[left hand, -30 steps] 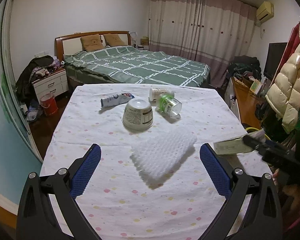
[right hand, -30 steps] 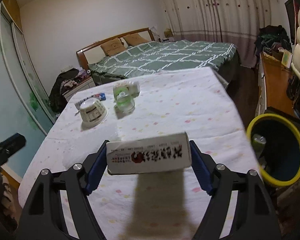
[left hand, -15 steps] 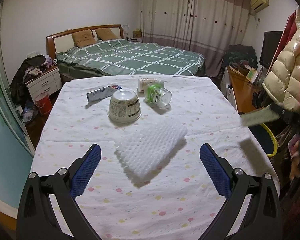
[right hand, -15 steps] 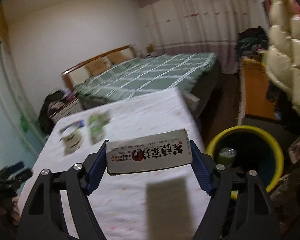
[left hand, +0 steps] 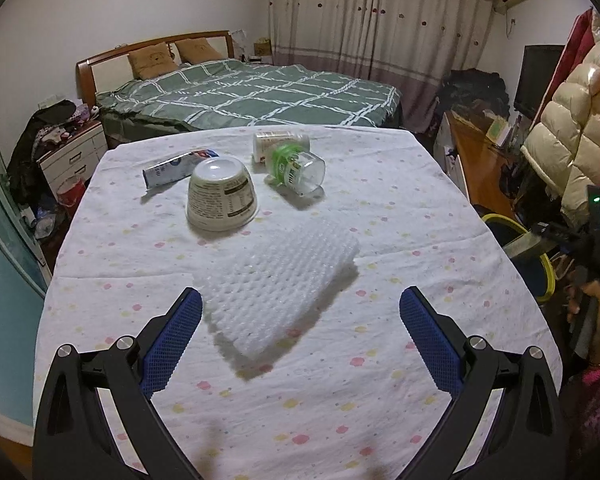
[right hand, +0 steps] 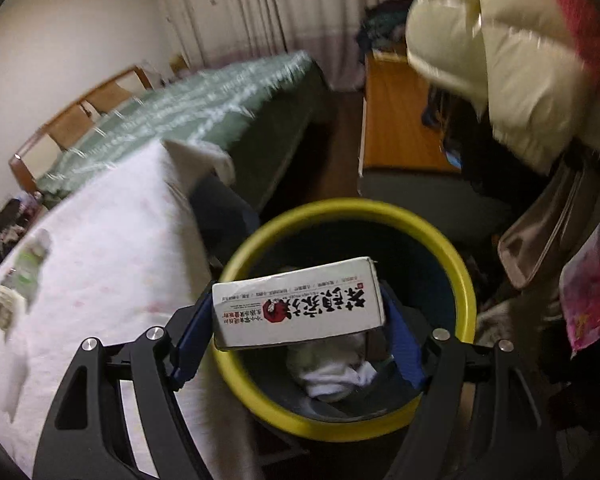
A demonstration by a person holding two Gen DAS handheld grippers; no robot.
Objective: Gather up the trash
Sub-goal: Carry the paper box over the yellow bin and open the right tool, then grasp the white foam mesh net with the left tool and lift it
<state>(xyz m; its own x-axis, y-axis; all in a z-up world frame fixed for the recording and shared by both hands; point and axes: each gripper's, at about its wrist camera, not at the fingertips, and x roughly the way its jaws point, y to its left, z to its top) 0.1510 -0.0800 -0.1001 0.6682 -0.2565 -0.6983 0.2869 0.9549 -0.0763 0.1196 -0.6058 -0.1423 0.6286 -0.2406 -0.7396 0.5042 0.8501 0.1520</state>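
While the right gripper [right hand: 300,316] hangs over the open mouth of the yellow-rimmed bin [right hand: 466,292], its jaws are clenched on a white box [right hand: 298,308] with black and red printed characters, one blue pad pressing on each short end. The box lies across the jaws, a little tilted, and it is above the inside of the bin, where some white crumpled trash [right hand: 336,372] lies at the bottom. The bin stands on the floor just beside the right edge of the tabletop [right hand: 112,248], which is covered by a white cloth with small coloured dots.

The left gripper [left hand: 300,336] is above the near part of the tabletop [left hand: 400,208], and its jaws are released wide and hold nothing. Between them, a little further in, lies a white bubbly sheet [left hand: 278,280], folded flat, near the middle of the tabletop. Behind it an upside-down paper bowl [left hand: 221,196] stands, and a clear jar with a green band [left hand: 296,168] lies on its side just to the right of the bowl. A second container [left hand: 280,145] lies behind the jar, touching it or almost, toward the far edge. A flat tube [left hand: 178,168] lies near the far left corner, just beside the bowl. In the left view the bin [left hand: 542,276] appears past the right edge.
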